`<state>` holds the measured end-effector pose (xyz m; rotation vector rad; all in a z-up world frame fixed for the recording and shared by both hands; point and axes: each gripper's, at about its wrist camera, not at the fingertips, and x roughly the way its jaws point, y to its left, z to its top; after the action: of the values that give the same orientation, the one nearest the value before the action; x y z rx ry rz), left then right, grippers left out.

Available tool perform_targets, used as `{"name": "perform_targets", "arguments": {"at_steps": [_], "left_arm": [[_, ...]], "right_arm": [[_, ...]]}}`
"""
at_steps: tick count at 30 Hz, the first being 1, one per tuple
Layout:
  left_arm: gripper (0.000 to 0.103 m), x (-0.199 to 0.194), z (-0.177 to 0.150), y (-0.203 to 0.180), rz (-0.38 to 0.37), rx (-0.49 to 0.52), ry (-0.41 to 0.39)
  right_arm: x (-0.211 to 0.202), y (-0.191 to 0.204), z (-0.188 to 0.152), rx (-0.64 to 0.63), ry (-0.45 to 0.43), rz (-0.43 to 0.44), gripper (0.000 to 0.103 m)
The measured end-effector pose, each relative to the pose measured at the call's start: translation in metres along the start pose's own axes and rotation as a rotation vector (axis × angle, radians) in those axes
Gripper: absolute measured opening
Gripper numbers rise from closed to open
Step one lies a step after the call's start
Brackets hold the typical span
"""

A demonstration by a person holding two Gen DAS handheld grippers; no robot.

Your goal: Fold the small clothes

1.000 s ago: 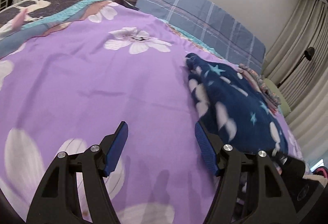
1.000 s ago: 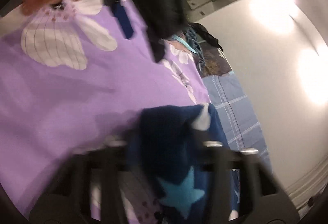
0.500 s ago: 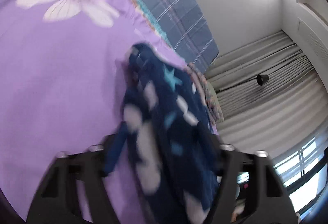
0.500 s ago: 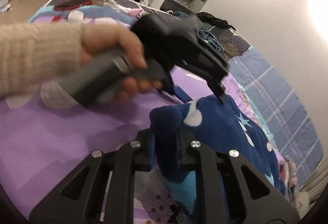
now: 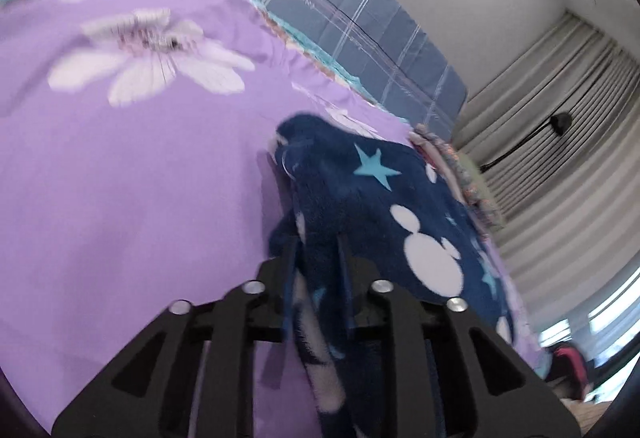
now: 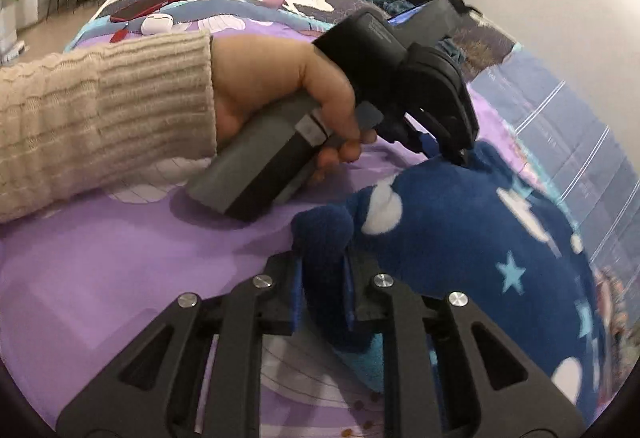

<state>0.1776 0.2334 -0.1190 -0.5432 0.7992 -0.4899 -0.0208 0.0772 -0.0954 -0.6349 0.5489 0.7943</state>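
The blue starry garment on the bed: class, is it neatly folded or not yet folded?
Not yet folded. The blue garment lies rumpled on the purple bedspread, one bunched edge pinched in the right gripper, another in the left gripper, whose jaws just closed.

Bed in purple floral cover [image 5: 132, 173], navy star-print fleece garment [image 5: 384, 205] on top, phone [image 6: 148, 5] beyond.

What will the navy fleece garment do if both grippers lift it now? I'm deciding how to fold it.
Probably floppy: the navy fleece garment bunches where the right gripper and left gripper, whose jaws have just closed, pinch it. Its plush pile likely resists slipping. It looks light, barely denting the purple bedsheet.
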Motion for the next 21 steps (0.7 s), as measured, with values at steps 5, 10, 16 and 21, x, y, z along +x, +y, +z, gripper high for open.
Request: {"name": "perform_targets", "arguments": {"at_steps": [5, 10, 16, 21], "left_arm": [[0.071, -0.005, 0.009, -0.016, -0.056, 0.019, -0.04], [0.07, 0.047, 0.006, -0.01, 0.074, 0.069, 0.069], [0.069, 0.041, 0.007, -0.016, 0.132, 0.095, 0.065], [0.07, 0.017, 0.001, -0.021, 0.095, 0.094, 0.033]], "right_arm": [[-0.006, -0.009, -0.003, 0.05, -0.006, 0.032, 0.019], [0.002, -0.002, -0.004, 0.016, 0.015, 0.018, 0.025], [-0.002, 0.009, -0.009, -0.03, 0.016, 0.01, 0.045], [-0.023, 0.006, -0.02, -0.013, -0.01, -0.029, 0.047]]}}
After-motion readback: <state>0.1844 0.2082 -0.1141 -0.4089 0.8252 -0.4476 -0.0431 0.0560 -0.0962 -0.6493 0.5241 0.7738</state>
